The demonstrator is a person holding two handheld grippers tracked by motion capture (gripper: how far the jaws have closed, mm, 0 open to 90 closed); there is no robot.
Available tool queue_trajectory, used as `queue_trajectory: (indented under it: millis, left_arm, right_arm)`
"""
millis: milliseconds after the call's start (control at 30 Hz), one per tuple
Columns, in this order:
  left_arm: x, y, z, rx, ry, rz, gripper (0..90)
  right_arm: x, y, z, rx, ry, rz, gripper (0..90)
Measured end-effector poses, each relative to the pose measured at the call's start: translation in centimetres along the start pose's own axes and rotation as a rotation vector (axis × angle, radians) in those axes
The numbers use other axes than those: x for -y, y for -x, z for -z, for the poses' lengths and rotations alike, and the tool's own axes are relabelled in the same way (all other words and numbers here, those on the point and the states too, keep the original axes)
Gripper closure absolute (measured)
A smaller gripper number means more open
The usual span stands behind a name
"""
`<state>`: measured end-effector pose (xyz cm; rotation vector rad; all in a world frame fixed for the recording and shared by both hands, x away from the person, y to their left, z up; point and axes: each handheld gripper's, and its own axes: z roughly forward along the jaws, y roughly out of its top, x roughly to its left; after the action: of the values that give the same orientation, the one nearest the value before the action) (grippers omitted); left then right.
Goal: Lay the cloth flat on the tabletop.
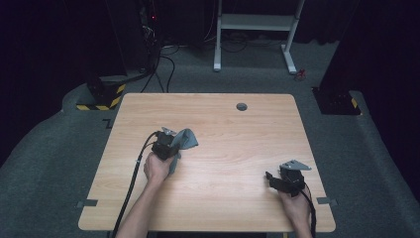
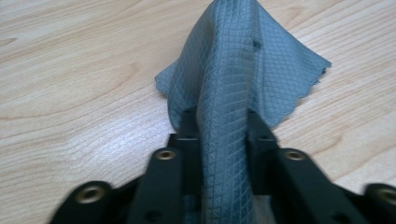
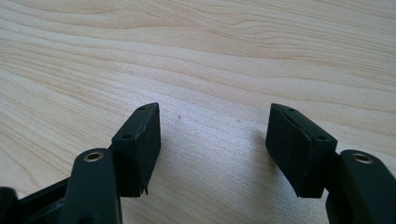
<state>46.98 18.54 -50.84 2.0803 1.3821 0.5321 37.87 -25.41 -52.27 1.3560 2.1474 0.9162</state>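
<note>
Cloth (image 2: 224,93) pinched in left gripper (image 2: 219,135) jaws (diamond weave close up); right gripper (image 3: 212,149) jaws gape.

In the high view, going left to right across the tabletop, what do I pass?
Left tool shut on the grey cloth → round grommet hole near the far edge → right tool, jaws open over bare table.

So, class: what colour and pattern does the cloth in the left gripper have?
Grey-blue cloth with a fine woven grid of small squares; clearest in the left gripper view.
</note>
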Motion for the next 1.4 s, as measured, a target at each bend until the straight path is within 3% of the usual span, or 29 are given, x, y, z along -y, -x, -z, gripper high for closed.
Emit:
queue_trajectory:
  millis: [167, 833, 1200, 1400]
  left_arm:
    - [0.1, 0.5, 0.4, 0.041, 0.031, -0.01, 82.7]
    - [-0.6, 4.0, 3.2, 0.198, 0.138, -0.07, 83.4]
    - [-1.0, 8.0, 3.5, 0.289, 0.143, -0.144, 83.3]
    - [-1.2, 10.0, 3.3, 0.348, 0.148, -0.146, 83.3]
  right_arm:
    - [0.0, 0.0, 0.0, 0.0, 0.0, 0.0, 35.8]
    - [0.0, 0.0, 0.0, 0.0, 0.0, 0.0, 35.8]
    - [0.0, 0.0, 0.0, 0.0, 0.0, 0.0, 35.8]
    - [0.0, 0.0, 0.0, 0.0, 0.0, 0.0, 35.8]
